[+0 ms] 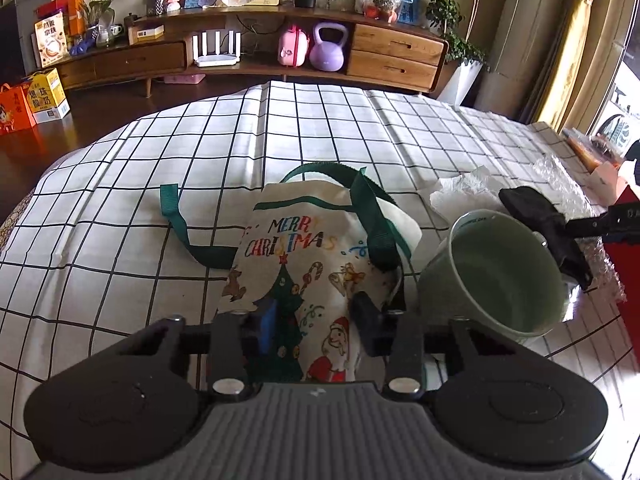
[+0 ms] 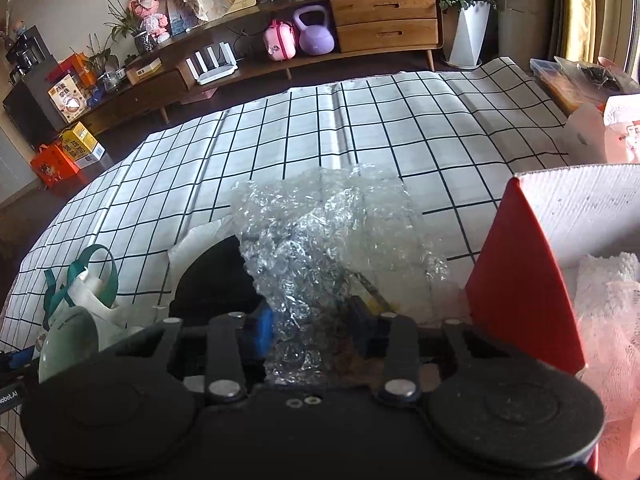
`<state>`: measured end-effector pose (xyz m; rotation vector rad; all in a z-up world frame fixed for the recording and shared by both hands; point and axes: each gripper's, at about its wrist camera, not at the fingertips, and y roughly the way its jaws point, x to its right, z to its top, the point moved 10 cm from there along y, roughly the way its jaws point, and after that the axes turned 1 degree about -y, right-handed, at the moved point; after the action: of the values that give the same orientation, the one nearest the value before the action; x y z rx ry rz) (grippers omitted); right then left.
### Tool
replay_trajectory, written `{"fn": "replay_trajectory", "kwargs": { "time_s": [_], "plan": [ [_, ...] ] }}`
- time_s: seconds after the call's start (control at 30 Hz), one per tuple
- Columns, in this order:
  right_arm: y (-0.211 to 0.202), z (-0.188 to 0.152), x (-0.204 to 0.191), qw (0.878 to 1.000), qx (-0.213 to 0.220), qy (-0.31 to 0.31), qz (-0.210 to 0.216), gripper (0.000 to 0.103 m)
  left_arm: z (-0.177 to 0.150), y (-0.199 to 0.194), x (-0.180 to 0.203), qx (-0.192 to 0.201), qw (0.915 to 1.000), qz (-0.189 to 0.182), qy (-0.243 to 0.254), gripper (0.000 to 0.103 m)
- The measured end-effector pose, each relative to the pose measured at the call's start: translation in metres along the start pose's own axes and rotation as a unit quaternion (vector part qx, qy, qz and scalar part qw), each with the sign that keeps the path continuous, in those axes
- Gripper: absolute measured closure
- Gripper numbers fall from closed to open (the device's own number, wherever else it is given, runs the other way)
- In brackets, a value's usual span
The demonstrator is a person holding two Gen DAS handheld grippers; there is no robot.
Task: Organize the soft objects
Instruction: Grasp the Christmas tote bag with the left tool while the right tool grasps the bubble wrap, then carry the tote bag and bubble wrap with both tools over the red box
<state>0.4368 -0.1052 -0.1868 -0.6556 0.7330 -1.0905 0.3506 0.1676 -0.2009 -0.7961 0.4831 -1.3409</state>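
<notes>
Lying on the checked tablecloth (image 1: 160,152) of the table, the Christmas tote bag (image 1: 296,264) sits clamped at its near edge between the left gripper (image 1: 316,320) fingers. Just to its right, a green mug (image 1: 496,276) lies tipped on its side. Further right, the right gripper (image 2: 312,328) fingers pinch a bubble wrap sheet (image 2: 332,240), beside a red box (image 2: 520,292) holding white fluffy cloth (image 2: 608,280).

The cloth tote bag (image 1: 304,264) carries the colourful words "MERRY CHRISTMAS" above its printed tree and Santa, while the Chinese characters on the yellow and orange boxes (image 1: 44,96) by the sideboard stay too small to read.
</notes>
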Motion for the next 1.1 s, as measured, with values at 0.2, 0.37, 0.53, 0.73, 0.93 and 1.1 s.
{"fn": "replay_trajectory", "kwargs": {
  "time_s": [0.2, 0.37, 0.53, 0.73, 0.93, 1.1],
  "plan": [
    [-0.012, 0.001, 0.002, 1.0, 0.014, -0.004, 0.0, 0.089, 0.004, -0.013, -0.007, 0.019, 0.9997, 0.005, -0.015, 0.088],
    [-0.035, 0.002, -0.003, 0.999, 0.03, -0.012, 0.008, 0.095, 0.01, -0.025, -0.016, 0.031, 0.9988, 0.009, -0.037, 0.093],
    [-0.063, 0.003, -0.006, 0.999, 0.045, -0.012, 0.025, 0.098, 0.019, -0.045, -0.025, 0.047, 0.9977, 0.019, -0.045, 0.093],
    [-0.105, -0.001, -0.005, 0.997, 0.06, -0.01, 0.045, 0.098, 0.027, -0.075, -0.034, 0.067, 0.9954, 0.018, -0.066, 0.093],
    [-0.15, -0.003, -0.003, 0.994, 0.078, -0.007, 0.071, 0.098, 0.036, -0.11, -0.032, 0.093, 0.9928, 0.017, -0.074, 0.093],
    [-0.188, -0.006, 0.003, 0.992, 0.098, -0.006, 0.079, 0.098, 0.044, -0.139, -0.016, 0.108, 0.9919, 0.005, -0.066, 0.093]
  ]
}}
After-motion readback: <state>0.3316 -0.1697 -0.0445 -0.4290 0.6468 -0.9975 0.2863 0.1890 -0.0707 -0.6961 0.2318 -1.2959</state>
